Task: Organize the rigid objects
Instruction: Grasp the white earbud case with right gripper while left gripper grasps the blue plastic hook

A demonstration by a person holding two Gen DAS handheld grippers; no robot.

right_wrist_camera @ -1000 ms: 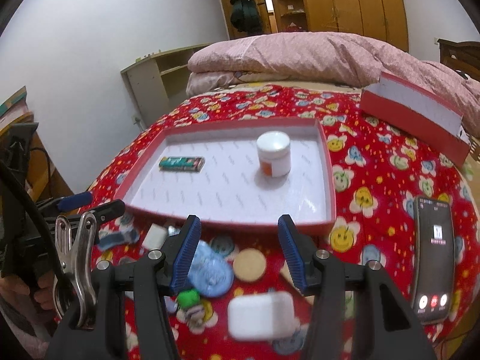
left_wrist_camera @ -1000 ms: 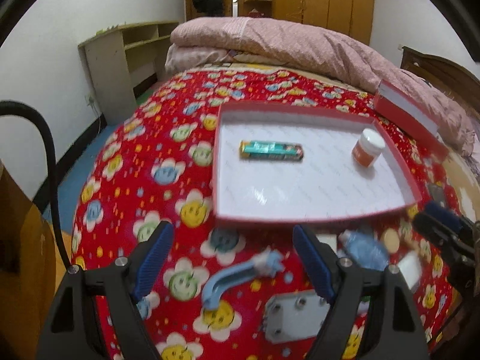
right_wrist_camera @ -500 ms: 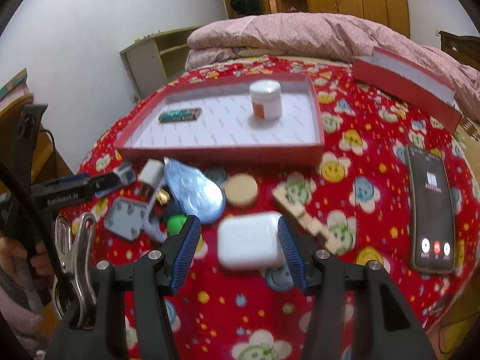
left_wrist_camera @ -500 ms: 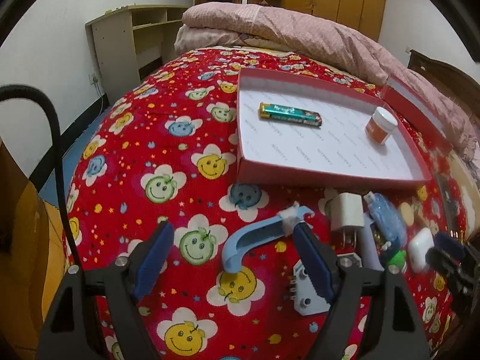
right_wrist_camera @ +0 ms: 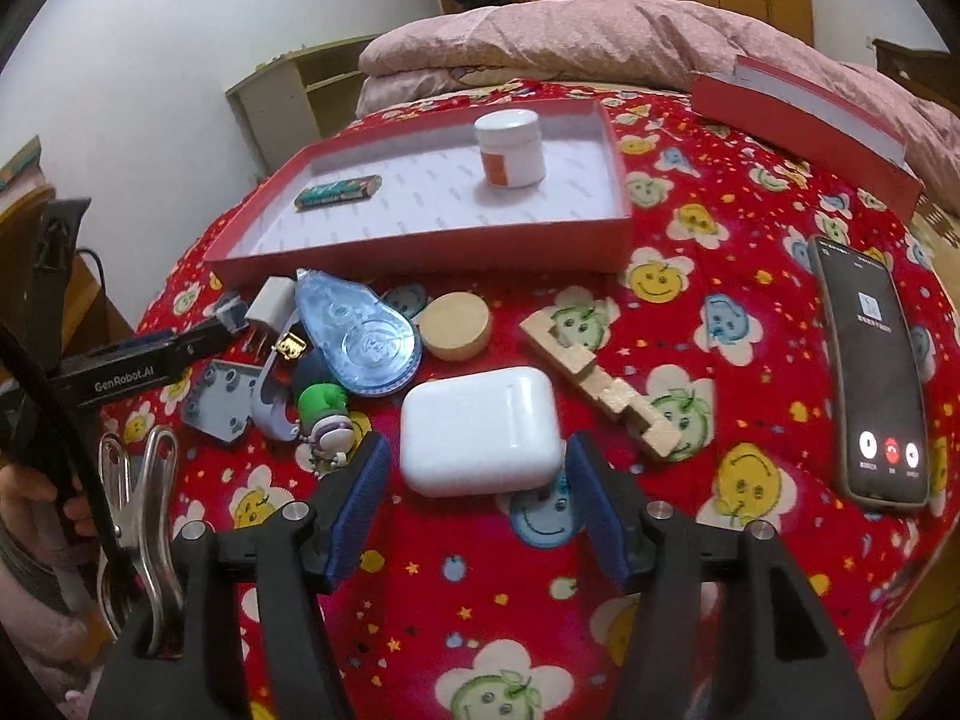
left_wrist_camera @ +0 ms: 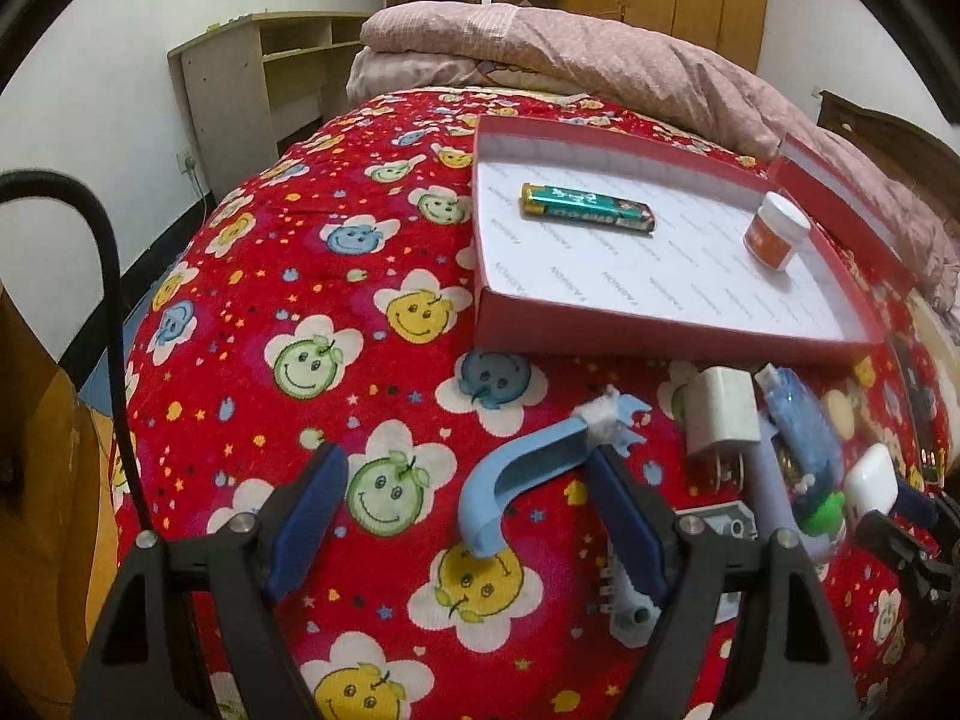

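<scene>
A red box lid [left_wrist_camera: 600,330] [right_wrist_camera: 420,252] with a white inside lies on the bed and holds a green battery [left_wrist_camera: 588,208] [right_wrist_camera: 339,191] and a white jar [left_wrist_camera: 775,238] [right_wrist_camera: 510,147]. My left gripper [left_wrist_camera: 468,492] is open, its jaws around a curved light-blue plastic piece [left_wrist_camera: 522,474]. My right gripper [right_wrist_camera: 474,474] is open, its jaws on either side of a white earbud case [right_wrist_camera: 480,429] [left_wrist_camera: 873,483]. A white charger [left_wrist_camera: 723,417], a blue tape dispenser [right_wrist_camera: 360,336], a wooden disc [right_wrist_camera: 456,324] and a wooden puzzle piece [right_wrist_camera: 600,381] lie before the lid.
A phone [right_wrist_camera: 870,372] with a lit screen lies at the right. A second red box part [right_wrist_camera: 804,114] stands at the back right beside a pink quilt [right_wrist_camera: 570,36]. A grey bracket [right_wrist_camera: 222,399] and a green toy [right_wrist_camera: 324,408] lie at the left. The bed's edge is close below.
Both grippers have drawn back and down from the lid toward the loose items. The left now straddles the blue piece, the right the white case.
</scene>
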